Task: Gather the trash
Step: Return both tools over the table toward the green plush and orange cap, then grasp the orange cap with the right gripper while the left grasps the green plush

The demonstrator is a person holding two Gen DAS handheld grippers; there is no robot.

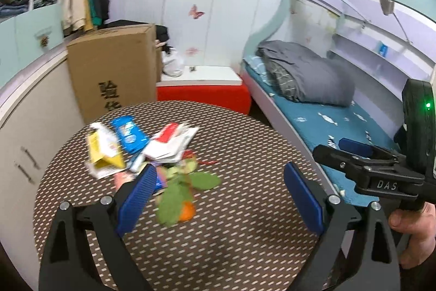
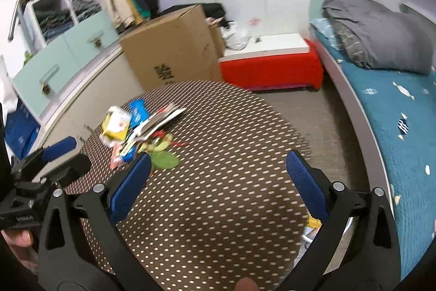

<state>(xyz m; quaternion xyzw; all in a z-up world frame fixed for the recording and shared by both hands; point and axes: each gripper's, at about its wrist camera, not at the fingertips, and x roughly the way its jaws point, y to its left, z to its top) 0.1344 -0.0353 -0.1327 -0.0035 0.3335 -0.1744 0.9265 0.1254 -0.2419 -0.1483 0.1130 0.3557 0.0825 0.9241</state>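
And here's the trash, all of it bunched together at about ten o'clock on the round table with the brown, white-dashed cloth (image 1: 245, 154). There's a yellow-and-white crumpled carton (image 1: 105, 153) on the pile's nine o'clock side, a blue plastic wrapper (image 1: 129, 134) touching it at twelve, and a red-and-white flattened paper pack (image 1: 170, 145) spilling toward two o'clock. At the near edge, six o'clock of the heap, green leafy scraps (image 1: 188, 184) lie with a small orange peel piece (image 1: 187, 212) tucked against them. Motion blur softens everything, so finer labels can't be read.

The left gripper (image 1: 218, 192) hovers over the near side of the pile, blue pads spread wide, nothing between them; its left pad overlaps the heap's edge in the picture, though contact can't be confirmed. The right gripper (image 2: 218, 176) hangs over bare cloth at the pile's four o'clock, likewise splayed and empty.

Progress? By my read, barely begun: every scrap sits on the table, nothing is gripped, and no bin or bag shows in either view. The whole heap remains to be gathered.

Beyond the table: a tall brown cardboard box (image 1: 114, 70) at eleven o'clock, a red-and-white low bench (image 1: 203, 89) at twelve, a blue-sheeted bed (image 1: 327, 122) at two.
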